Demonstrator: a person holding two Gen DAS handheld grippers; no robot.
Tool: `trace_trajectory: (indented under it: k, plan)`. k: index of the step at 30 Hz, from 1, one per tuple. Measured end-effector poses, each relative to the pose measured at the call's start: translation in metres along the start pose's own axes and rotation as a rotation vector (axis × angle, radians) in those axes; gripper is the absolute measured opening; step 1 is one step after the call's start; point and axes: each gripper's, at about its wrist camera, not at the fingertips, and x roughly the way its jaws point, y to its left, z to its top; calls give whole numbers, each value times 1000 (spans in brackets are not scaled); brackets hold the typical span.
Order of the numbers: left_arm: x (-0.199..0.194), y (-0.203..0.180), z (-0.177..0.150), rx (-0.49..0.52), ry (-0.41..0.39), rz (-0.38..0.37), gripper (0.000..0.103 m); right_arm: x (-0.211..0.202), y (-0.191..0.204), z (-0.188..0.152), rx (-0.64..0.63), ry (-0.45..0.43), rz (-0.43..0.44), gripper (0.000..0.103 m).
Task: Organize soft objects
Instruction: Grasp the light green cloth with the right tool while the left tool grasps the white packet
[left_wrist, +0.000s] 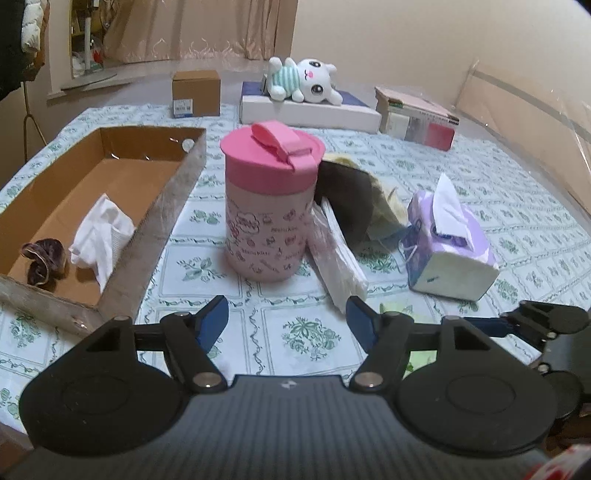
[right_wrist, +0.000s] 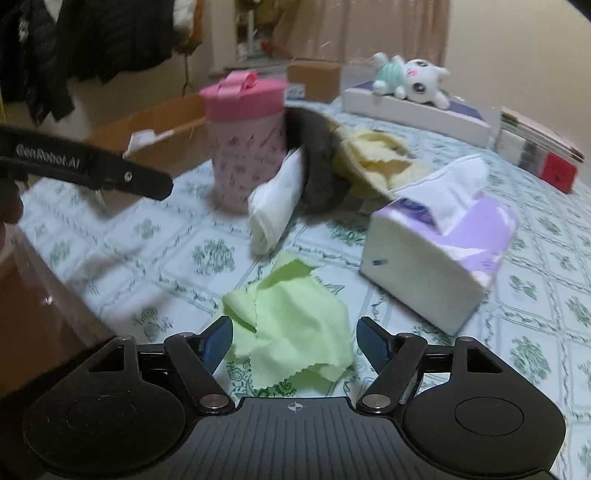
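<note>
Your left gripper (left_wrist: 287, 319) stands with its blue pads apart and nothing between them, above bare floral tablecloth (left_wrist: 306, 334), a smooth printed sheet with green sprigs in squares. At twelve o'clock from it stands the pink cup (left_wrist: 271, 201), a smooth hard cylinder with a darker pink lid and strap. At ten o'clock lies the shallow cardboard tray (left_wrist: 162, 199), stiff and straight-edged, holding a crumpled white tissue (left_wrist: 101, 236) and a dark purple scrunchie (left_wrist: 44, 260) near its front corner. Leaning on the cup at two o'clock is a flat wrapped pack of white tissues (left_wrist: 338, 254), with a dark brown fuzzy cloth (left_wrist: 349, 199) and a pale yellow cloth (left_wrist: 386, 206) heaped behind it. Your right gripper (right_wrist: 295, 341) is also released, its jaws wide on either side of the light green cloth (right_wrist: 295, 314), a thin, matte, pinked-edge piece crumpled flat on the table; whether the pads touch it you cannot tell. At two o'clock from it sits the soft purple tissue pack (right_wrist: 443, 251), a sheet standing out of its top. The cloth has open table on its left side at nine o'clock. The plush rabbit (left_wrist: 306, 79) lies on a flat white box (left_wrist: 306, 112) at the far edge.
</note>
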Motion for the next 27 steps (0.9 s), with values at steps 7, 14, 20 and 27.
trace_trajectory:
  k: [7, 14, 20, 27]
  plan:
    - [12, -1, 0, -7, 17, -7, 67, 24, -3, 0, -11, 37, 0, 47]
    - [27, -10, 2, -6, 27, -32, 67, 13, -16, 3, 33, 10, -31, 7]
    - [45, -29, 12, 11, 1, -52, 67, -13, -35, 10, 118, -56, -57, 7]
    - [74, -50, 21, 46, 3, -28, 58, -31, -51, 10, 149, -76, -84, 7]
